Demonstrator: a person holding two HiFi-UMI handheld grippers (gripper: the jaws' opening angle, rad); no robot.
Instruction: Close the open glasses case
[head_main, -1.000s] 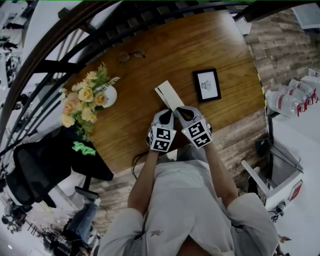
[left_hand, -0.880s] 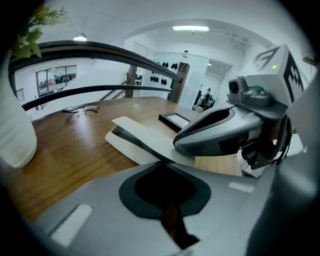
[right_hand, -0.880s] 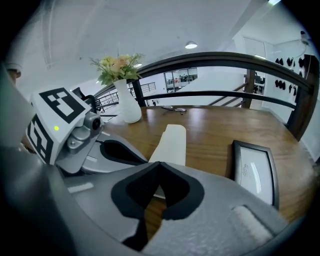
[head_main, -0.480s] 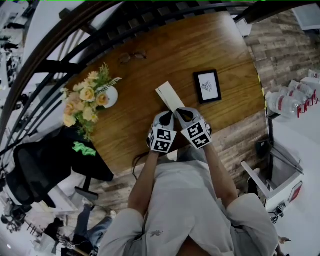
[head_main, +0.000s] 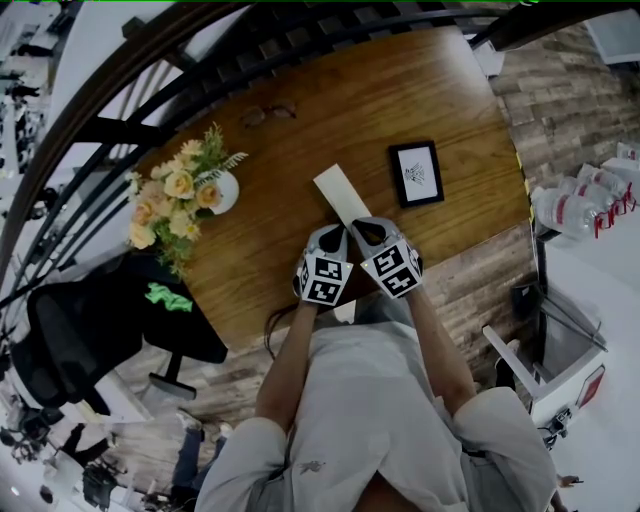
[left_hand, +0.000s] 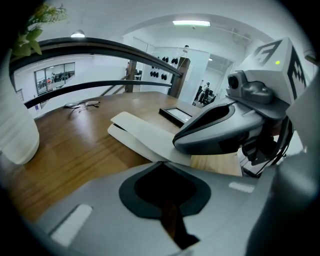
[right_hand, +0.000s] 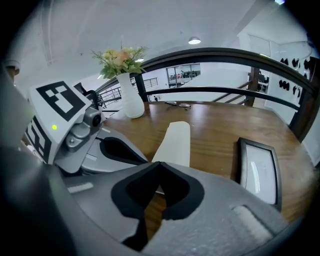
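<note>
The white glasses case (head_main: 340, 195) lies flat on the wooden table (head_main: 280, 250), just beyond both grippers. In the left gripper view the glasses case (left_hand: 142, 131) shows two layers, the lid lying low over the base with a thin dark gap at the far end. My left gripper (head_main: 330, 238) is shut, its tips meeting at the case's near end, nothing held. My right gripper (head_main: 367, 231) is shut too, right beside it, tips over the same end of the glasses case (right_hand: 175, 142). The right gripper (left_hand: 220, 130) fills the right of the left gripper view.
A black picture frame (head_main: 416, 172) lies right of the case. A white vase of flowers (head_main: 215, 192) stands at the left. Spectacles (head_main: 265, 113) lie at the table's far side by the dark railing (head_main: 150, 60). A black chair (head_main: 80, 340) stands lower left.
The case's lid has come down: a dark split showed along it a second ago, and now it reads as one flat white strip. Both grippers have barely moved.
</note>
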